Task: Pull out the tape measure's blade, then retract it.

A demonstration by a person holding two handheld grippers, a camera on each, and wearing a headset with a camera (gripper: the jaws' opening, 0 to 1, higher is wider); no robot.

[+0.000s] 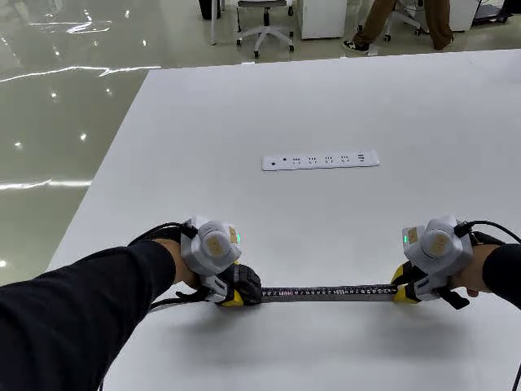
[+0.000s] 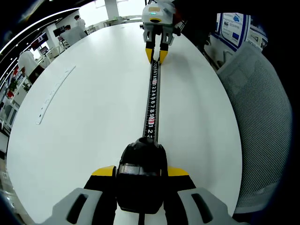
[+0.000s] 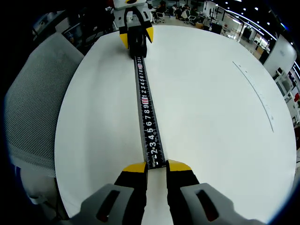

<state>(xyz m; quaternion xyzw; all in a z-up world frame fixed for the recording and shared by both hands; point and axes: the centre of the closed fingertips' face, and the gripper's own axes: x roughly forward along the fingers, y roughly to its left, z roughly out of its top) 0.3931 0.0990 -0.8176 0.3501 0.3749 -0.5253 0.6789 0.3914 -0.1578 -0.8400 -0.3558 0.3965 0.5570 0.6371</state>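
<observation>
- My left gripper (image 2: 140,172) has its jaws clamped on the tape measure case (image 2: 142,178), which sits at the near left of the counter (image 1: 326,106).
- My right gripper (image 3: 156,166) has its jaws closed on the tip of the blade (image 3: 146,117), at the near right.
- The blade lies flat and drawn out, with its long axis running left to right between the two grippers.
- The power strip (image 1: 321,160) lies well apart on the far side.
- I judge the pull-out done. Retracting means walking the right gripper straight left along that axis toward the case, without twisting the blade.
</observation>
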